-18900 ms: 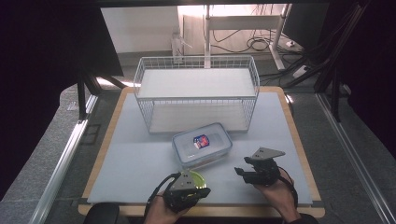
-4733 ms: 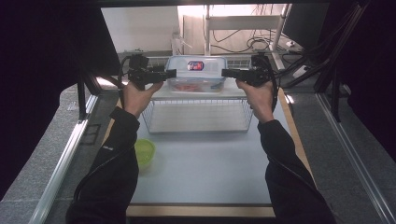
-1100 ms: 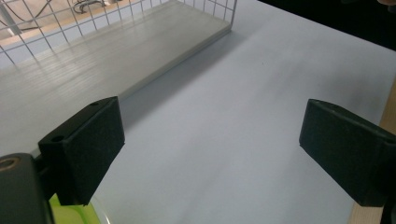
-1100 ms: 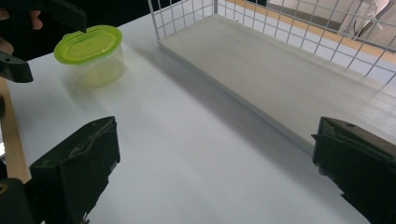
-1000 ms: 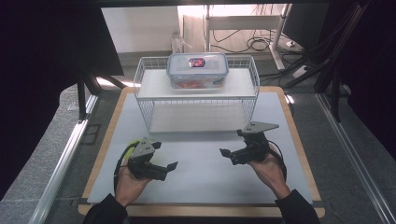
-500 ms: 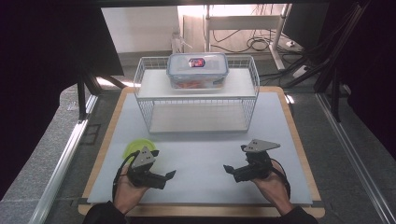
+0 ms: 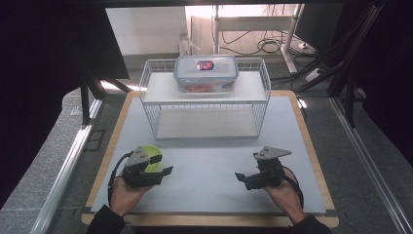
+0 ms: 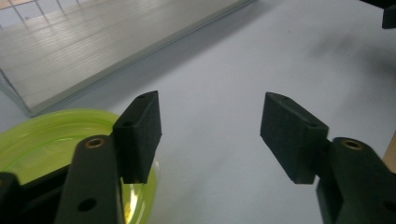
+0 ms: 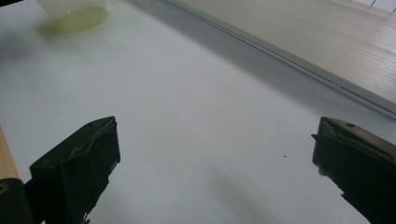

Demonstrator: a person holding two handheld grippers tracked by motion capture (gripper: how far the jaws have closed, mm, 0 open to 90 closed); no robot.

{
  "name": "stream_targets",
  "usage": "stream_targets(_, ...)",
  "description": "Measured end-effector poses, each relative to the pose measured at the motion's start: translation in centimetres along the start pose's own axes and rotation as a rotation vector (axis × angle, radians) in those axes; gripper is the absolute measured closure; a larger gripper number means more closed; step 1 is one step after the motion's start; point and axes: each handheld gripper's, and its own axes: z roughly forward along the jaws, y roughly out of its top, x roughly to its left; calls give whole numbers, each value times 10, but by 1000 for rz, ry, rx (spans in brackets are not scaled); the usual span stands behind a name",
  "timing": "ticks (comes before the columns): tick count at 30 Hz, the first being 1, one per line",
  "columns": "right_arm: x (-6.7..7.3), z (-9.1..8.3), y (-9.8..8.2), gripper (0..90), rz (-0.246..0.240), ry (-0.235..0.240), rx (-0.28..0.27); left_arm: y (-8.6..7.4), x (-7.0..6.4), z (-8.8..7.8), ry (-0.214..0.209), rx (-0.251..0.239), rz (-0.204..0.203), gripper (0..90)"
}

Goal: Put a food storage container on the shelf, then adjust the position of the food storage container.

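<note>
A lime-green bowl (image 7: 152, 155) sits on the white mat at the front left. My left gripper (image 7: 164, 172) lies just in front of it, pointing right. In the left gripper view the bowl (image 8: 51, 140) lies under and beside the left jaw. The left gripper (image 8: 210, 126) has just been closing its jaws, with bare mat and nothing else between the pads. My right gripper (image 7: 241, 177) rests at the front right, pointing left. Its own view shows the gripper (image 9: 215, 158) wide open over bare mat, with the bowl (image 9: 74, 13) far off.
A white wire rack (image 7: 204, 114) stands at the back of the mat. A clear lidded container (image 7: 206, 73) with red contents sits on its top shelf. The wooden table edge (image 7: 209, 220) runs along the front, near both hands.
The right hand has sunk toward the front edge. The left gripper's jaws stand narrower than before, and the green bowl now shows beside it. The container has stayed on the rack.
</note>
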Motion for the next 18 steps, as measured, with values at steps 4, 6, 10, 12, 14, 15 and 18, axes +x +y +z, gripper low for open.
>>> stream_targets(4,-1,1,-1,7,0,1,6,-1,5,-2,17,-1,-11,351)
stream_targets(6,-1,1,-1,8,-1,0,11,-2,8,-4,33,-1,-13,338)
stream_targets(10,-1,1,-2,10,-2,1,19,-2,14,-7,58,1,-29,321)
stream_targets(12,-1,2,-2,11,-2,-1,22,-3,18,-9,72,-1,-39,340)
stream_targets(14,-1,2,-2,12,-3,1,25,-3,23,-11,82,-1,-51,384)
stream_targets(15,-1,3,-2,13,-3,0,24,-4,25,-12,85,-3,-57,405)
stream_targets(18,-1,3,-2,13,-3,1,25,-5,32,-18,105,-8,-79,496)
